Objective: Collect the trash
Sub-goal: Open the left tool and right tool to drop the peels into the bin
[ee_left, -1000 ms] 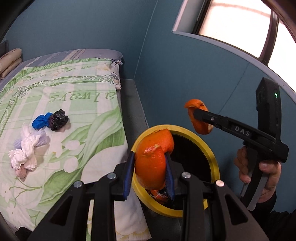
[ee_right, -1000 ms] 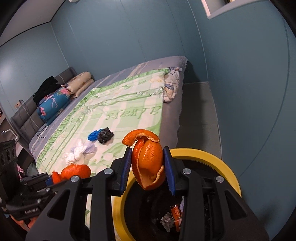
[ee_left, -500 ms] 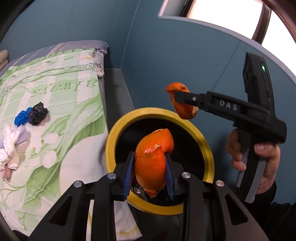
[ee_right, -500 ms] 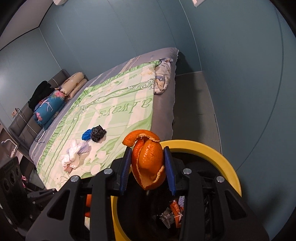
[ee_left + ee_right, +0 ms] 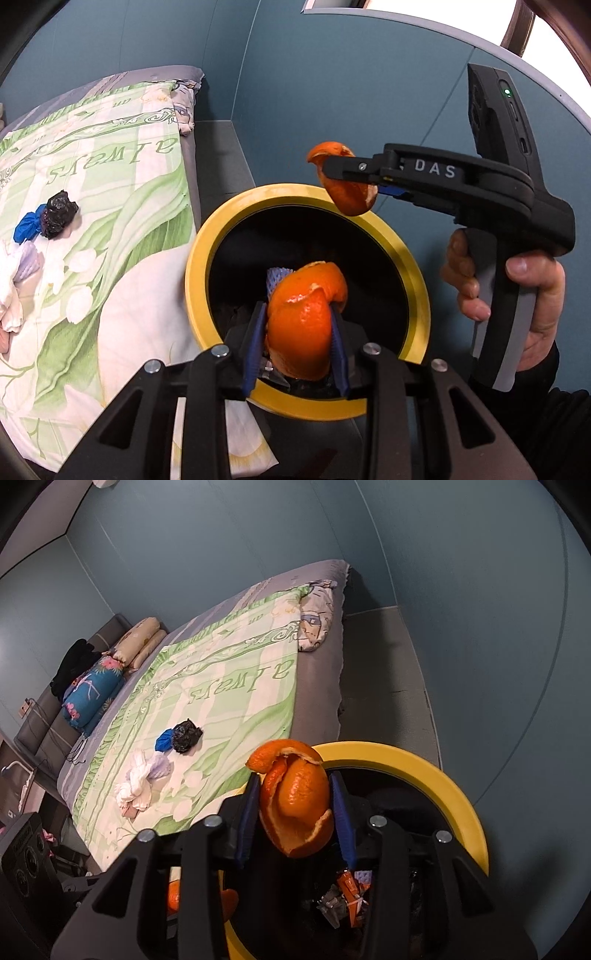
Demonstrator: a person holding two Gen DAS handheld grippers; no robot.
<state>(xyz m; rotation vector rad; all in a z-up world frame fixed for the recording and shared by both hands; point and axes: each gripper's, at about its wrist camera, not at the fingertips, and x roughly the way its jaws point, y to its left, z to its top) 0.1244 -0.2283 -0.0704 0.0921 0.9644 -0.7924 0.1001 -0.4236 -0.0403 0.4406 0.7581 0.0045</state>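
My left gripper (image 5: 299,332) is shut on a piece of orange peel (image 5: 303,325) and holds it over the mouth of the yellow-rimmed black bin (image 5: 207,236). My right gripper (image 5: 295,808) is shut on a second orange peel (image 5: 295,801), above the far rim of the same bin (image 5: 443,779). The right gripper also shows in the left wrist view (image 5: 347,177) with its peel (image 5: 351,195). Wrappers (image 5: 347,893) lie inside the bin. On the bed lie a black and blue bundle (image 5: 48,218) and a white crumpled bundle (image 5: 140,782).
The bed with a green floral quilt (image 5: 110,206) stands left of the bin. A blue wall (image 5: 332,92) runs behind the bin, with a narrow grey floor strip (image 5: 380,672) between bed and wall. Pillows (image 5: 96,679) lie at the bed's head.
Both grippers have moved over the bin with their peels still held. The left one shifted right from the bed's edge to above the bin's opening.
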